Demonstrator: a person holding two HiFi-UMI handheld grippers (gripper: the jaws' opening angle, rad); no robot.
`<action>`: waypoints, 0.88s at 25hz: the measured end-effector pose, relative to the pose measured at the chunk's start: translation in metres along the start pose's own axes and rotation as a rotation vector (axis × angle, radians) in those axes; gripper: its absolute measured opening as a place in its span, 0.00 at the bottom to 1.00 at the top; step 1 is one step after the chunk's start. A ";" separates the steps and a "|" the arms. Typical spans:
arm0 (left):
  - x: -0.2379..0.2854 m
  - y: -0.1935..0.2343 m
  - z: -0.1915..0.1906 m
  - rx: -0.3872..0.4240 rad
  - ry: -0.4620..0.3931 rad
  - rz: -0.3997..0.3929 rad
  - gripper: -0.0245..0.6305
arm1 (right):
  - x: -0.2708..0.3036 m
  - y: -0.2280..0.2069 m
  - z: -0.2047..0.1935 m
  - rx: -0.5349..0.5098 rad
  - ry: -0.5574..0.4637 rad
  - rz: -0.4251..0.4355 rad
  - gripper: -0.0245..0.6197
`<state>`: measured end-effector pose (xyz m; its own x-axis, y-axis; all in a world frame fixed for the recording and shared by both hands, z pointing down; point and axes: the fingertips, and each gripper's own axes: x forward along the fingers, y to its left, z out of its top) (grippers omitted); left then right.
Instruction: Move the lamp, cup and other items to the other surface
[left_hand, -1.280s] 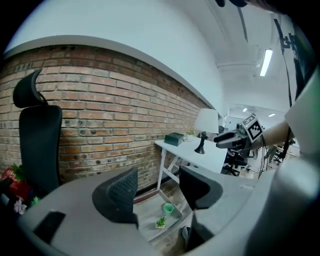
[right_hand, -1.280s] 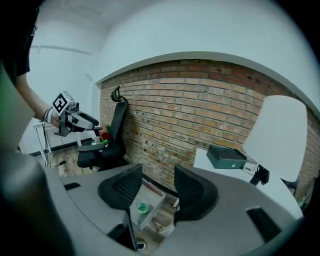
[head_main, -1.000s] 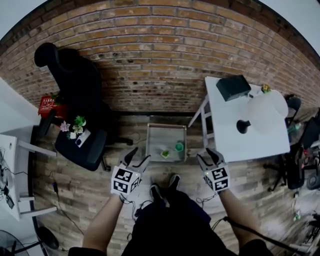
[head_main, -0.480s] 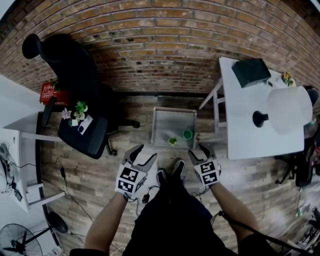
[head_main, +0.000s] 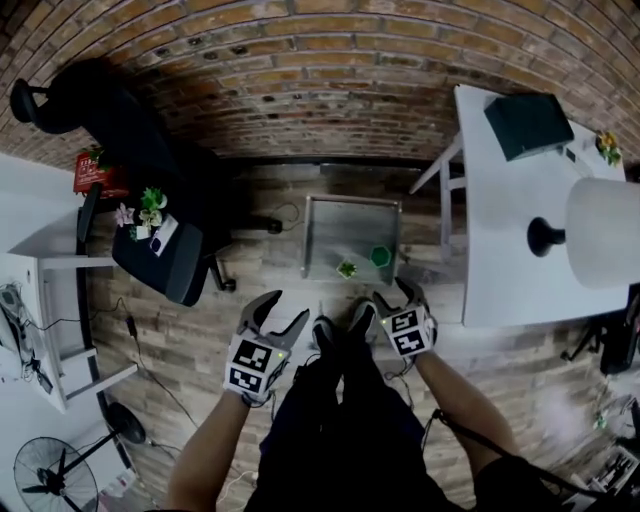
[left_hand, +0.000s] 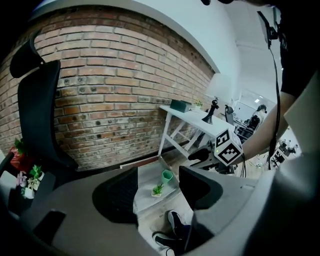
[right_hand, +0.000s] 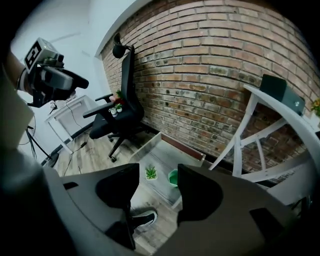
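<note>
**Landmark:** a shallow grey tray (head_main: 350, 215) lies on the wood floor against the brick wall (head_main: 320, 70).

**Task items:**
- A green cup (head_main: 380, 256) stands upright inside the tray, towards its near right corner.
- A small potted plant (head_main: 347, 268) sits just left of the cup, also inside the tray and close to the near edge.
- The lamp (head_main: 600, 235) stands on a white table (head_main: 500, 260) to the right of the tray. Its dark base and pale shade are both on the tabletop.
- A dark box (head_main: 528, 123) lies on the same table, further back from the tray than the lamp.

**Left hand:** the forearm reaches forward from the bottom of the head view. The left gripper (head_main: 280, 312) is angled down at the floor, on the near side of the tray and to its left, well apart from it. Its jaws stand wide apart and grip nothing. Its own view shows the tray, cup and plant in the distance through the gap.

**Right hand:** the forearm runs forward in the same way, pitched more steeply down. The right gripper (head_main: 392, 296) is just beside the tray's near right corner, close to the cup but clear of it. Its jaws have just been opening and now stand apart, with nothing held.

**Other:** the person's shoes (head_main: 335, 330) stand between the two grippers, just short of the tray. An office chair (head_main: 165, 265) is left of the tray.
</note>
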<state>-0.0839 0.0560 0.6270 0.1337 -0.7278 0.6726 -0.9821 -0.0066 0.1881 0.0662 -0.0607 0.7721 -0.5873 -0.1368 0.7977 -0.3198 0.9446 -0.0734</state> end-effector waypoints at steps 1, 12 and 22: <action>0.005 0.001 -0.002 -0.003 0.005 -0.001 0.42 | 0.007 -0.001 -0.002 -0.005 0.007 0.005 0.42; 0.075 0.032 -0.048 0.020 0.067 -0.076 0.42 | 0.090 -0.034 -0.025 0.007 0.060 -0.061 0.44; 0.110 0.101 -0.091 -0.024 0.100 -0.104 0.42 | 0.172 -0.057 -0.061 0.067 0.127 -0.090 0.52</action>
<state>-0.1561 0.0373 0.7851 0.2487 -0.6519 0.7163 -0.9589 -0.0613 0.2771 0.0290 -0.1194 0.9498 -0.4569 -0.1770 0.8717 -0.4183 0.9076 -0.0349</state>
